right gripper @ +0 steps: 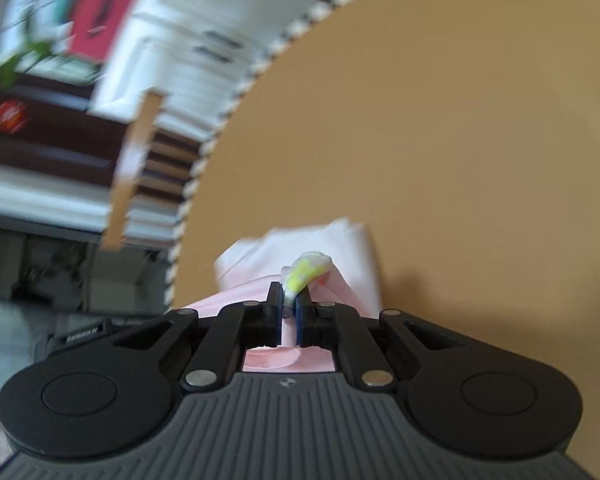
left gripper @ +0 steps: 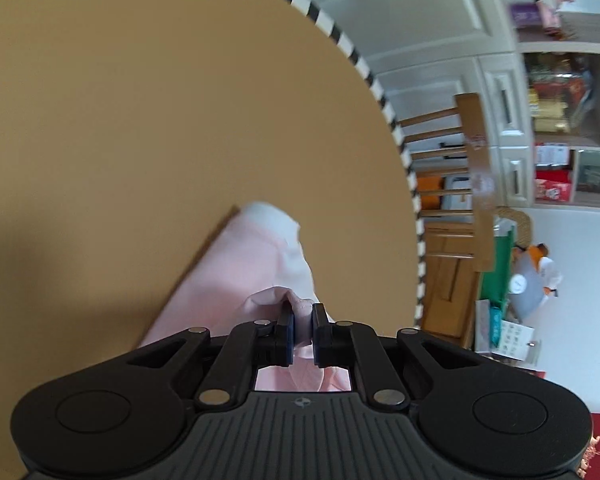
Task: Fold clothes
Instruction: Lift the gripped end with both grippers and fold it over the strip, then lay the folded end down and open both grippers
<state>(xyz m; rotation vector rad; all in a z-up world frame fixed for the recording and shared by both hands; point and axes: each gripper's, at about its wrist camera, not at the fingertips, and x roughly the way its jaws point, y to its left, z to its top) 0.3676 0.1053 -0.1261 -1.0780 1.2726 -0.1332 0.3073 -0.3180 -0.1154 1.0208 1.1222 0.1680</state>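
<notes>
1. I am pinching a bunched fold of the pink garment [left gripper: 256, 256] in the left gripper [left gripper: 303, 320]; the pads are nearly together with cloth pressed between them.
2. I am pinching the garment's other edge in the right gripper [right gripper: 288, 300]; a yellow-green tag [right gripper: 306, 274] is poking up out of the narrow gap, and pink cloth is showing below the jaws.
3. The garment is lying directly ahead of and beneath both grippers, trailing forward onto the tan table [left gripper: 140, 100]. In the left view its long axis is running away from the gripper toward the upper left, ending in a white cuff [left gripper: 270, 216]. In the right view a white edge [right gripper: 332, 240] is lying just beyond the tag.
4. Both hands are equally close, each already holding an end; neither needs to reach.
5. The striped rim [left gripper: 380, 92] is sitting well to the outside of each view, so I judge the cloth is hanging over open table.
6. My reading: the fold depends on carrying both pinched ends forward together along that axis; uneven travel would skew the crease.
</notes>
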